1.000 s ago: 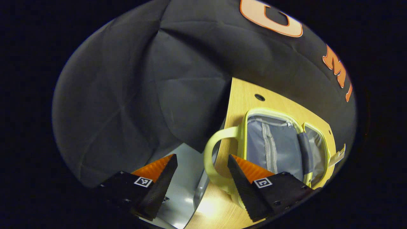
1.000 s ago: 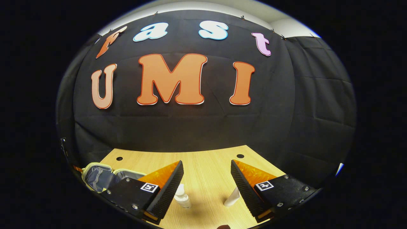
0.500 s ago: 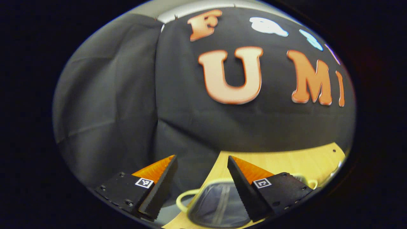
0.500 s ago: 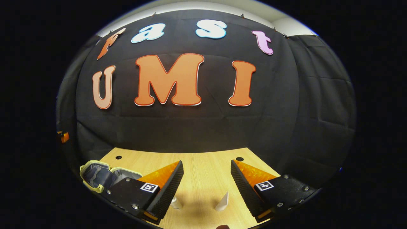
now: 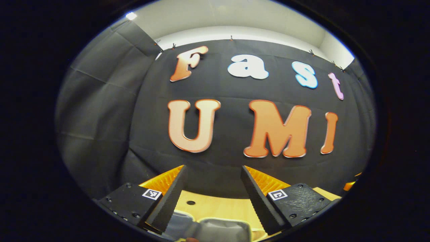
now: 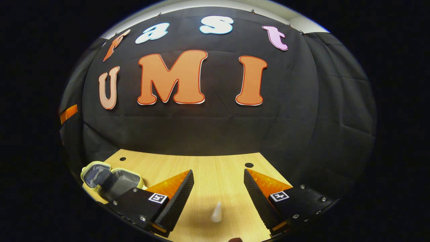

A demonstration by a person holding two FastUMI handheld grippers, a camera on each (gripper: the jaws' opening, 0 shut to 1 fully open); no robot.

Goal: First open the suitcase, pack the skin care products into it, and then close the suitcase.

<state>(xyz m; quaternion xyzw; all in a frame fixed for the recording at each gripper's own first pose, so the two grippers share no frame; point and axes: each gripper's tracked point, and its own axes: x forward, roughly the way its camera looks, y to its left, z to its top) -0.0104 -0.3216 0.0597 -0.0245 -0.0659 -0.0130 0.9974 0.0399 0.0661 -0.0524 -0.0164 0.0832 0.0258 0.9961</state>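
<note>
The suitcase (image 6: 111, 178) is a small pale-yellow case with grey lining, lying open on the wooden table (image 6: 215, 161) at the left in the right gripper view. A white tube (image 6: 216, 212) lies on the table, its pointed end just below the gap of my open right gripper (image 6: 218, 171), not touching either finger. In the left gripper view the grey lining of the suitcase (image 5: 215, 232) shows at the bottom edge, low between the fingers of my open left gripper (image 5: 212, 168), which holds nothing.
The table has small round holes near its far edge (image 6: 249, 165) (image 6: 122, 158) (image 5: 190, 202). The black cloth wall stands close behind the table on all sides. Bare wood lies between the suitcase and the tube.
The left gripper has tilted up and back from over the open suitcase to face the wall. The right gripper shifted: the small bottle slid out of sight and the tube now sits centred between its fingers.
</note>
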